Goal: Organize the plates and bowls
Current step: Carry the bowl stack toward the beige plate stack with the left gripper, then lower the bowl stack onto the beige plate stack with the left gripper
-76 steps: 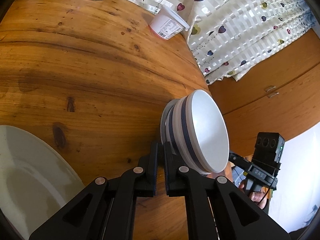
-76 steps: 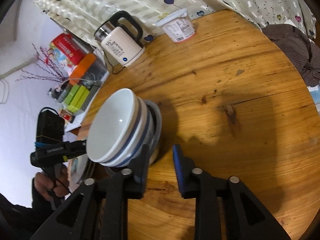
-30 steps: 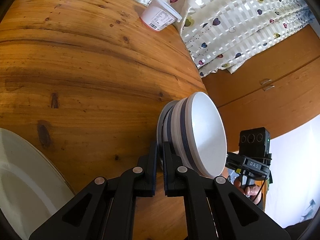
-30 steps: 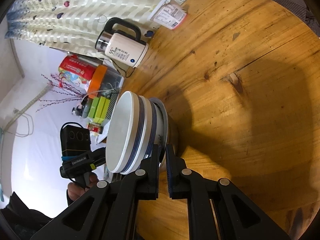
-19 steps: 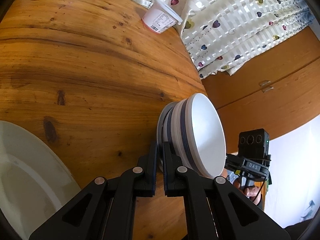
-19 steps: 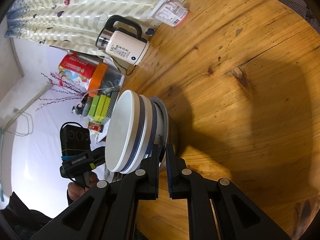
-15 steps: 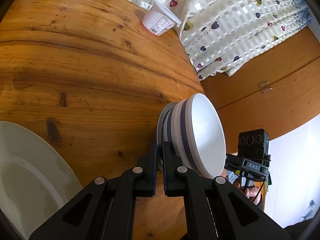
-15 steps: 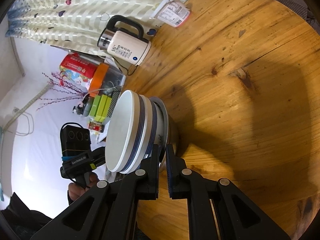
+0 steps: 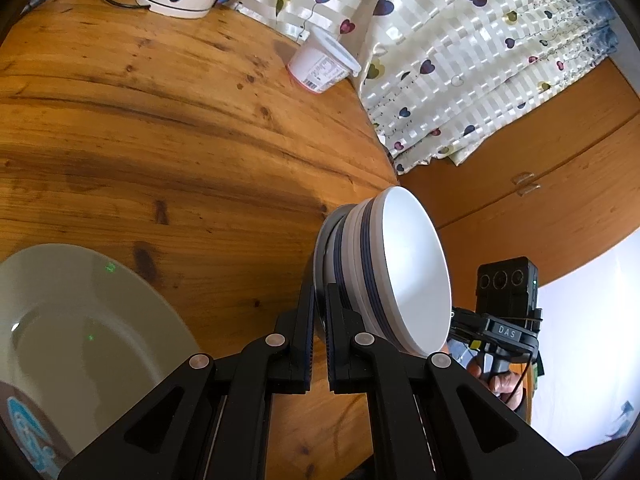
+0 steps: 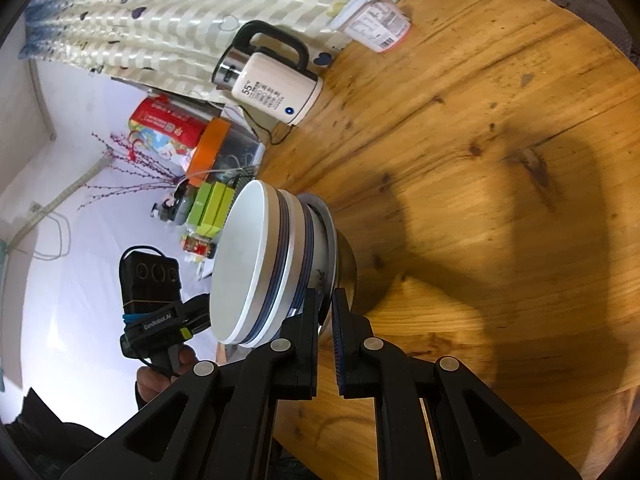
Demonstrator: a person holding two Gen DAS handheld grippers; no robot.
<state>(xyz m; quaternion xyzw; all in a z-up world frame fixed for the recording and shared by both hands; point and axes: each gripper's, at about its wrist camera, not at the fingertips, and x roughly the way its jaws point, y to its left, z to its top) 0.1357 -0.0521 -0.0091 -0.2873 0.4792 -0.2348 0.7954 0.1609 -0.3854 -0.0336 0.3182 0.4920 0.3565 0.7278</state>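
While both hand-held grippers [image 9: 319,312] [image 10: 326,312] clamp the bowl stack's [image 9: 384,272] bottom rim, it seemingly hangs over the table [image 9: 160,140] edge.

A stack of bowls [image 9: 404,276] sits on a small plate [image 9: 322,248], all raised off the table [image 9: 160,120]. The nested bowls are white with dark blue bands below the rims, mouths empty. The small plate's rim is pinched on opposite sides. A large white plate [image 9: 80,320] lies flat on the table, well apart, empty and glossy.
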